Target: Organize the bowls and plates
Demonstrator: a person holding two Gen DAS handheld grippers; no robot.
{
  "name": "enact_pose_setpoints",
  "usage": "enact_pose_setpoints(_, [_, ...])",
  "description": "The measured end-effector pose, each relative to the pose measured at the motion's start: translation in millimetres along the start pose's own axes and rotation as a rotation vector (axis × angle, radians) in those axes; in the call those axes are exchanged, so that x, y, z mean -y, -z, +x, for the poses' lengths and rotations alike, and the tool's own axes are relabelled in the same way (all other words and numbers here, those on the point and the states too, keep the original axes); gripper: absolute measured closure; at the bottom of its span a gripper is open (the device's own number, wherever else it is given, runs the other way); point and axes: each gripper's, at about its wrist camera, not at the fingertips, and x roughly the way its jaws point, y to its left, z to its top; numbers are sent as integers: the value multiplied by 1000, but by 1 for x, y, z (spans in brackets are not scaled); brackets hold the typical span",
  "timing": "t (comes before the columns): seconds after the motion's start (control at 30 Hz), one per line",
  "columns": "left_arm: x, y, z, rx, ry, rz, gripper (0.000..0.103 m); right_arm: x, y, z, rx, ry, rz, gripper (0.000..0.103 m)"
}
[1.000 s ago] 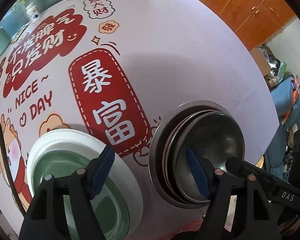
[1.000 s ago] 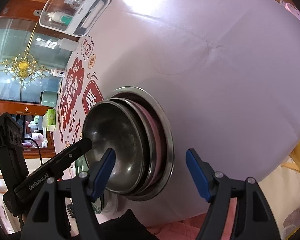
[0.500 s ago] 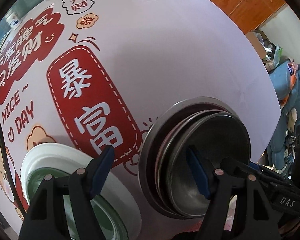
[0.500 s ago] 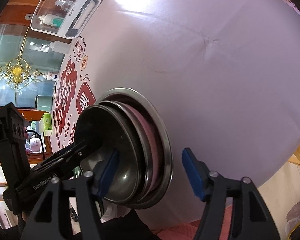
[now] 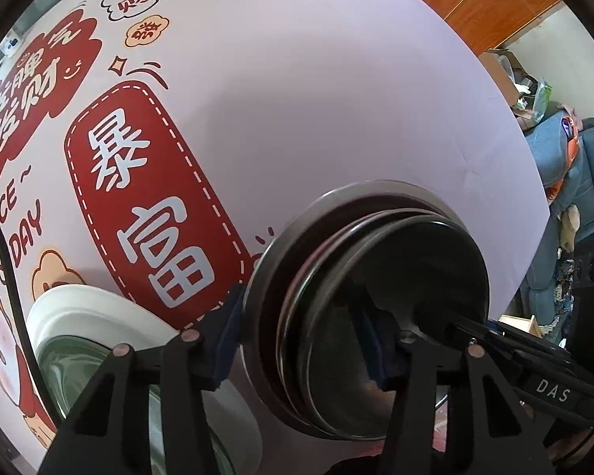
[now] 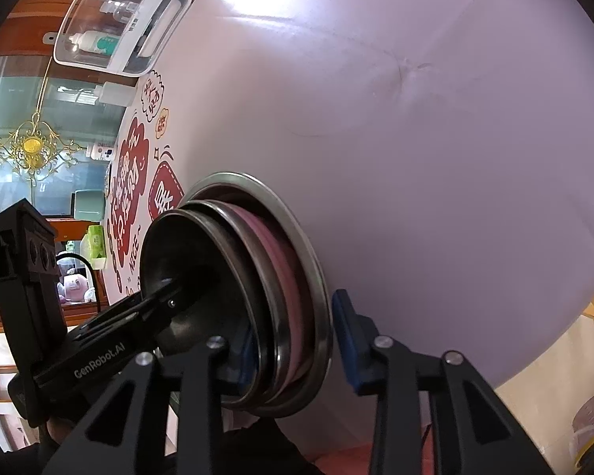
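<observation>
Tablecloth (image 5: 336, 99) reads "暴富" and "DAY"; right gripper (image 5: 550, 386) "DAS".

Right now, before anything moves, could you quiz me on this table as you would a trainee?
1. True or false: the dish stack includes a pink plate.
2. What lies beside the stack? A) a mug B) a white-rimmed green dish C) a fork
3. Fill in: the clear box holds a ___.
Key: 1 true; 2 B; 3 bottle.
</observation>
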Motion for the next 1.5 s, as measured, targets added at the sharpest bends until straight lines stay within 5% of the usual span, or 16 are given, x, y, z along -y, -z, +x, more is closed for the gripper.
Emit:
enact_pose_setpoints(1.0, [30, 24, -30, 80, -56, -17, 56, 4, 2, -21, -9, -1, -95, 71])
enact_pose_setpoints(1.5, [14, 73, -70, 199, -83, -200, 56, -26, 5, -28, -63, -38, -301, 71])
